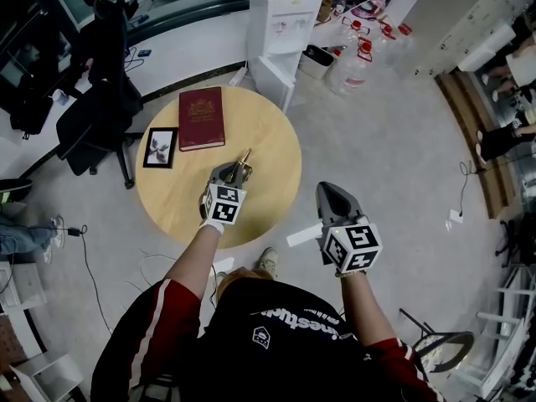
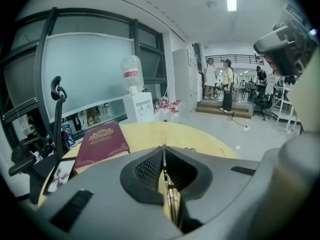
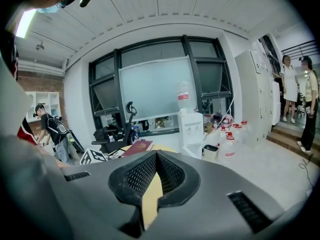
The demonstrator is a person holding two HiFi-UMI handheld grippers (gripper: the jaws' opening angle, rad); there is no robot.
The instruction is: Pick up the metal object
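A thin brass-coloured metal object point(image 1: 245, 156) sticks out beyond the tips of my left gripper point(image 1: 237, 171), which is shut on it just above the round wooden table point(image 1: 272, 136). In the left gripper view the metal object point(image 2: 170, 196) shows as a narrow strip pinched between the two dark pads, and the left gripper point(image 2: 164, 151) has its tips together. My right gripper point(image 1: 327, 191) hangs off the table's right edge, over the floor. In the right gripper view the right gripper point(image 3: 156, 154) has its tips touching, with nothing between them.
A dark red book point(image 1: 201, 117) and a small framed picture point(image 1: 160, 147) lie on the table's far left part. Behind the table stand an office chair point(image 1: 99, 99), a white water dispenser point(image 1: 283, 23) and several water bottles point(image 1: 362, 55). People stand far off point(image 2: 222, 84).
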